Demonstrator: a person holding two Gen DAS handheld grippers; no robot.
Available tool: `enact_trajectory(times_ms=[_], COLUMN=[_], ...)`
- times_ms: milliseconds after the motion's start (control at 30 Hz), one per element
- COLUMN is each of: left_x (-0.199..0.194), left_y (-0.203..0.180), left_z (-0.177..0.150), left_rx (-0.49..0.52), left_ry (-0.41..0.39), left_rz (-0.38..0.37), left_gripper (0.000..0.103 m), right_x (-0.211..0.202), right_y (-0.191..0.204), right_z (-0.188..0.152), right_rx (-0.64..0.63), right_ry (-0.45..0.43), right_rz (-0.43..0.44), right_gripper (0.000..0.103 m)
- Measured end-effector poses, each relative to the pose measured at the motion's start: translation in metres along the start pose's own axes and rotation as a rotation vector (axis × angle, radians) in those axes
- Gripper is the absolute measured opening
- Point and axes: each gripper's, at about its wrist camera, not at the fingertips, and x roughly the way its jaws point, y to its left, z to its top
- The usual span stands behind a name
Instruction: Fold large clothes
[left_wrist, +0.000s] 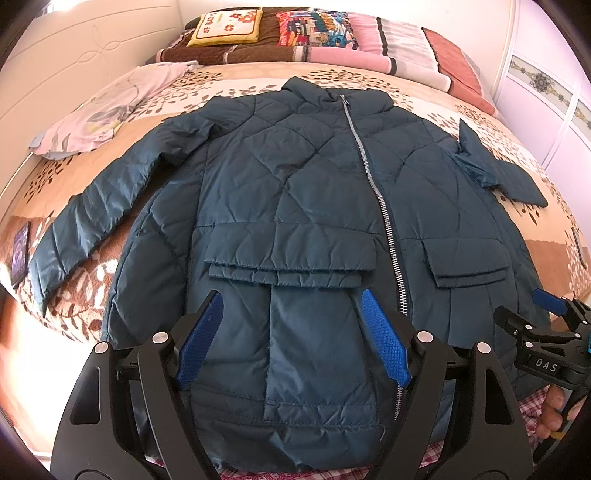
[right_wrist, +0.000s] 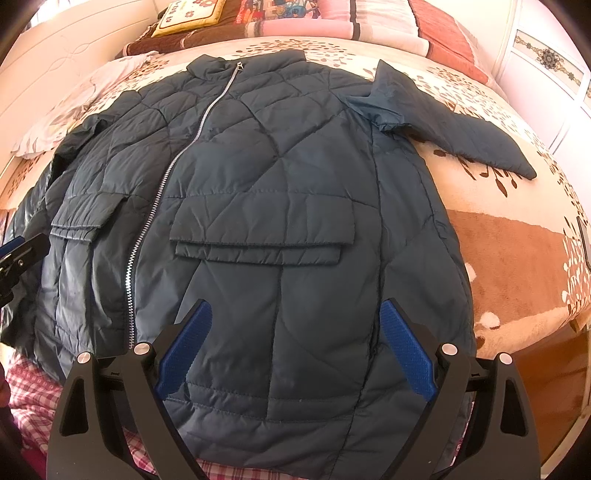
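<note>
Zipped teal quilted jacket (left_wrist: 295, 192) flat on bed (left_wrist: 424, 88)

clear: bedspread (right_wrist: 509, 254) right of jacket (right_wrist: 280, 177) | blocked: pillow (left_wrist: 107, 110) left; folded quilts (left_wrist: 373, 40) behind collar

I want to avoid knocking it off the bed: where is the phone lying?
In the left wrist view, the phone lies at the bed's far left edge, just beyond the jacket's outstretched sleeve cuff.
</note>
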Motion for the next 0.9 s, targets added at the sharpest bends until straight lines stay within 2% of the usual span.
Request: enact_trajectory(times_ms=[900], left_x=[0.0056], left_y=[-0.0013], left_z=[-0.0016], left_rx=[0.001], left_ry=[0.016], left_rz=[0.011], left_gripper=[0.077], right_x=[0.0035], right_y=[0.0024], right_z=[-0.0021], right_rx=[0.006], right_ry=[0.010], right_rz=[0.007], right_gripper=[0.090])
